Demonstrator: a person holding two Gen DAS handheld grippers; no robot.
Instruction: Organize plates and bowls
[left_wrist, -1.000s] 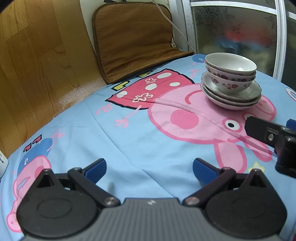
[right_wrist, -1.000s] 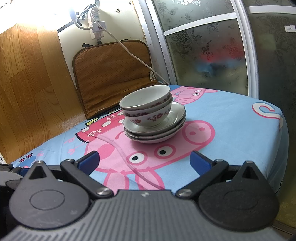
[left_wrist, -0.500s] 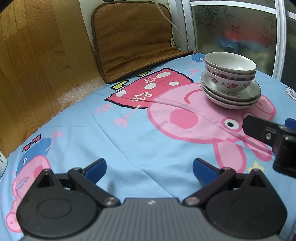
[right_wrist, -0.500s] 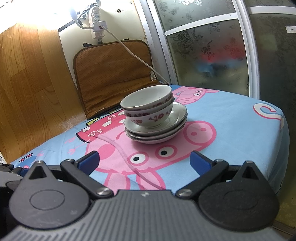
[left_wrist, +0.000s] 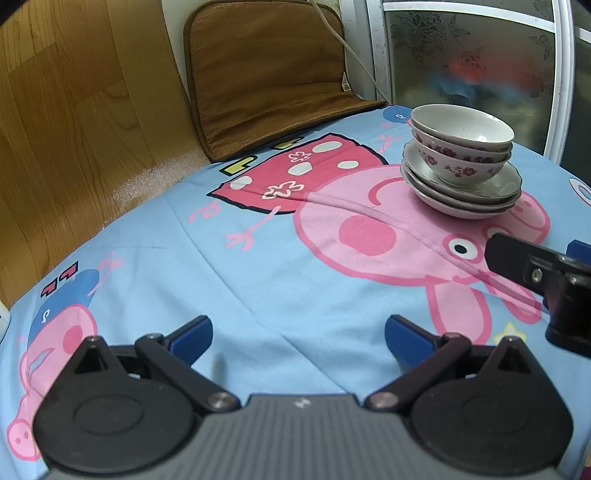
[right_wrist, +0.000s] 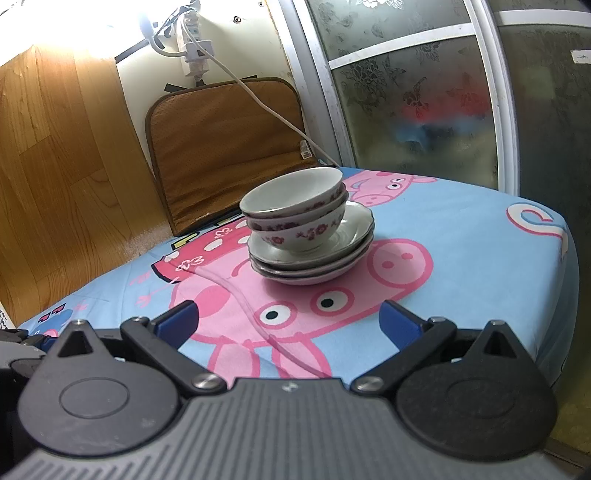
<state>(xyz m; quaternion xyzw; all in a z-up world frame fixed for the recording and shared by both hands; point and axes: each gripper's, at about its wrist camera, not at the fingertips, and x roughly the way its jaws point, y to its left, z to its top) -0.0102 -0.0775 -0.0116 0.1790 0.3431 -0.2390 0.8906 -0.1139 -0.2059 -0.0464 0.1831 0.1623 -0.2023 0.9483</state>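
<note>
Here the bowls (right_wrist: 295, 206) sit nested on the plates (right_wrist: 314, 258), ahead of the right gripper (right_wrist: 288, 321) and far right of the left gripper (left_wrist: 297, 332); both grippers gape empty.

Colours only: cloth (left_wrist: 258, 280) over the counter is light blue, printed with large pink cartoon pigs, one in a red dress with white spots and flower outlines. Bowls (right_wrist: 295, 206) are white, dark red/maroon floral band on the outside. Plates (right_wrist: 314, 258) under them are white-grey with a thin dark rim line. Left claw (left_wrist: 297, 334) and right claw (right_wrist: 288, 319): black arms, blue fingertip pads, grey ribbed body. Cushion (left_wrist: 266, 77) at the back is brown with a darker brown edge. Wall panel (left_wrist: 55, 129) is orange-brown woodgrain. Door glass (right_wrist: 424, 92) is frosted with a flower pattern, white frame. Cable (right_wrist: 258, 99) is white.
</note>
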